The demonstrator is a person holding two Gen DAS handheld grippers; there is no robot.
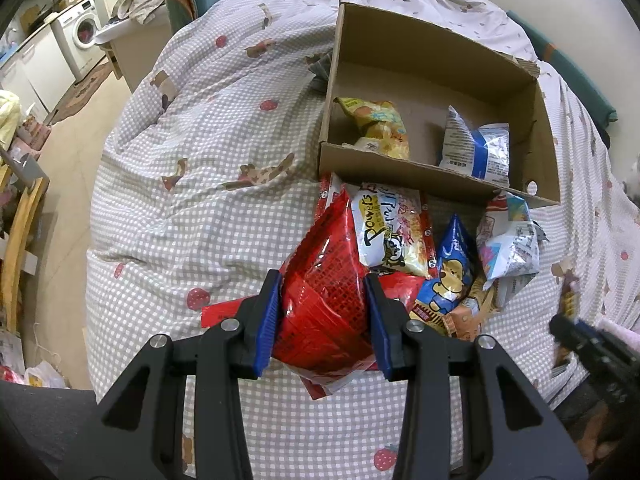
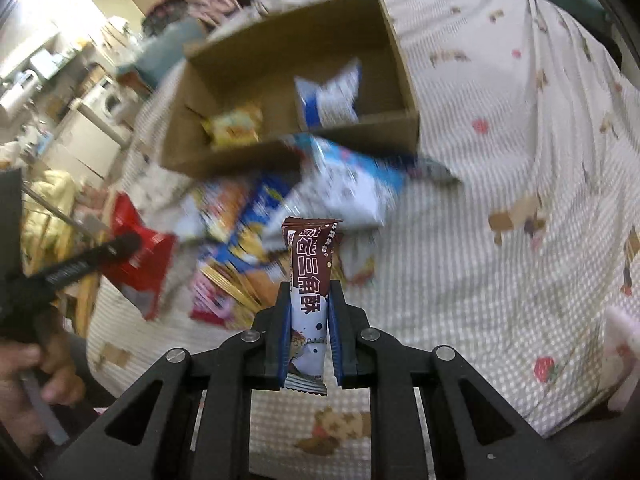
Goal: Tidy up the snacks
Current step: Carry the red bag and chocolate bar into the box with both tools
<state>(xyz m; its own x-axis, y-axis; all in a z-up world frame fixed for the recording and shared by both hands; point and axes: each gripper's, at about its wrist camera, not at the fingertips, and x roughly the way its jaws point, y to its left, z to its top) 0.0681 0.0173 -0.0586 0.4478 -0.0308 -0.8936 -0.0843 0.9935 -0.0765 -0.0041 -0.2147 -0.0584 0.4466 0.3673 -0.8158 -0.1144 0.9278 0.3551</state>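
My left gripper [image 1: 323, 280] is shut on a red snack bag [image 1: 324, 300], held just above the checked quilt in front of the cardboard box [image 1: 400, 170]. The box holds a yellow bag [image 1: 378, 126] at its left and a blue-white bag [image 1: 478, 146] at its right. A pile of loose snacks lies before the box: a white-yellow pack [image 1: 390, 232], a blue bear bag [image 1: 452, 276] and a white-blue bag [image 1: 510, 240]. My right gripper [image 2: 310, 286] is shut on a brown-white wafer pack [image 2: 310, 264], upright, near the pile. The box [image 2: 224, 162] is blurred in the right wrist view.
The bed's checked quilt [image 1: 208, 200] drops off to the floor at the left, where a washing machine [image 1: 82, 38] and cabinets stand. The left gripper with the red bag [image 2: 136, 256] shows at the left of the right wrist view. A wall runs behind the bed.
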